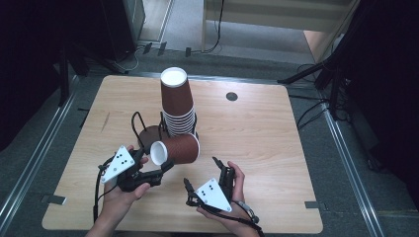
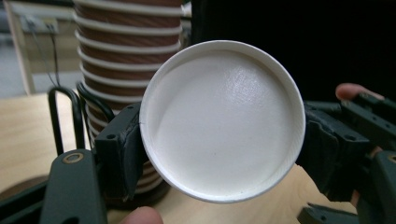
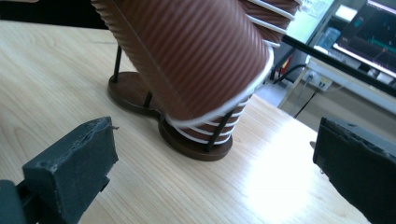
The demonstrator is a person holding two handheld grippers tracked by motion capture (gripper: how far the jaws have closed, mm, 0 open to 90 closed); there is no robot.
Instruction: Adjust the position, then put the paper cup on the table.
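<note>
A tall stack of upside-down brown ribbed paper cups (image 1: 177, 103) stands in a black wire holder (image 1: 148, 133) with round dark bases, mid-table. One more brown cup (image 1: 179, 148) is held sideways just in front of the stack. Its white bottom (image 2: 223, 121) faces my left gripper (image 1: 157, 159), which is shut on that end, one jaw on each side. The cup's rimmed mouth (image 3: 224, 109) points toward the stack (image 3: 275, 18). My right gripper (image 1: 200, 170) stands open on the near side of the cup, nothing between its jaws (image 3: 210, 154).
The holder's left slot, a bare wire loop (image 1: 137, 123), stands beside the stack. The wooden table (image 1: 267, 143) has a small dark grommet (image 1: 231, 96) at the back. Cables and stand legs lie on the floor around it.
</note>
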